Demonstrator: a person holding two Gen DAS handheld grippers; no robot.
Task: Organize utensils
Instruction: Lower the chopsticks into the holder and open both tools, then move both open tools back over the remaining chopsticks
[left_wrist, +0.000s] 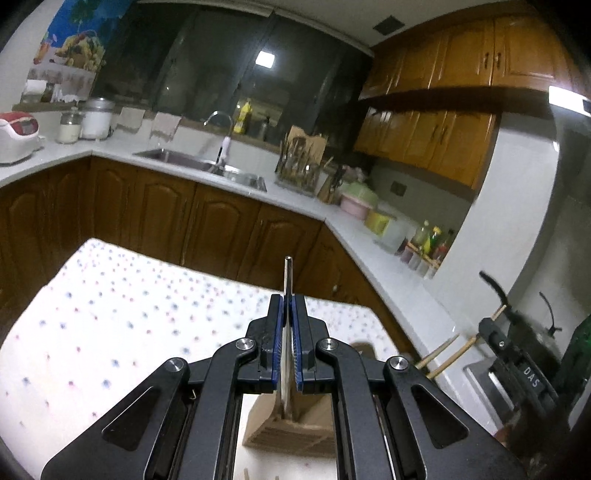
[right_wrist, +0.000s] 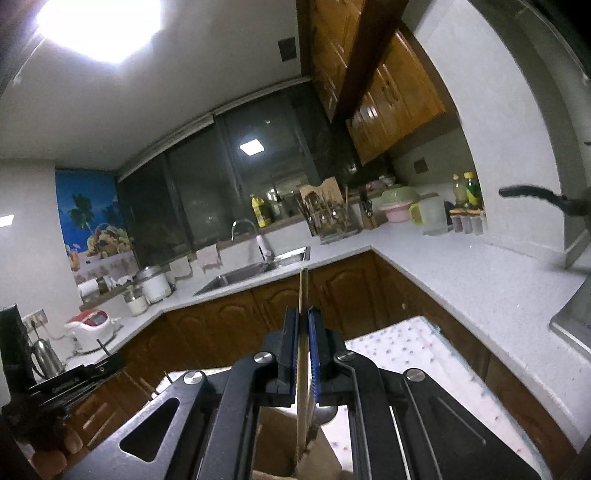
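Metal utensil (left_wrist: 287, 314) pinched in the left gripper (left_wrist: 287, 306), its lower end entering a wooden holder (left_wrist: 291, 432) on the dotted table (left_wrist: 110, 314). Right gripper (right_wrist: 303, 325) clamps a chopstick (right_wrist: 303, 295) over the holder (both seem mid-insertion; more chopsticks (left_wrist: 443, 354) wait nearby).

- Thin flat metal utensil (left_wrist: 287, 332): I cannot identify its lower end, hidden inside the slotted wooden holder block (left_wrist: 291, 428).
- Pale wooden stick (right_wrist: 303, 354): its bottom is cut off by the frame's edge.
- Blurred black handle (right_wrist: 532, 197): what it belongs to is unclear.
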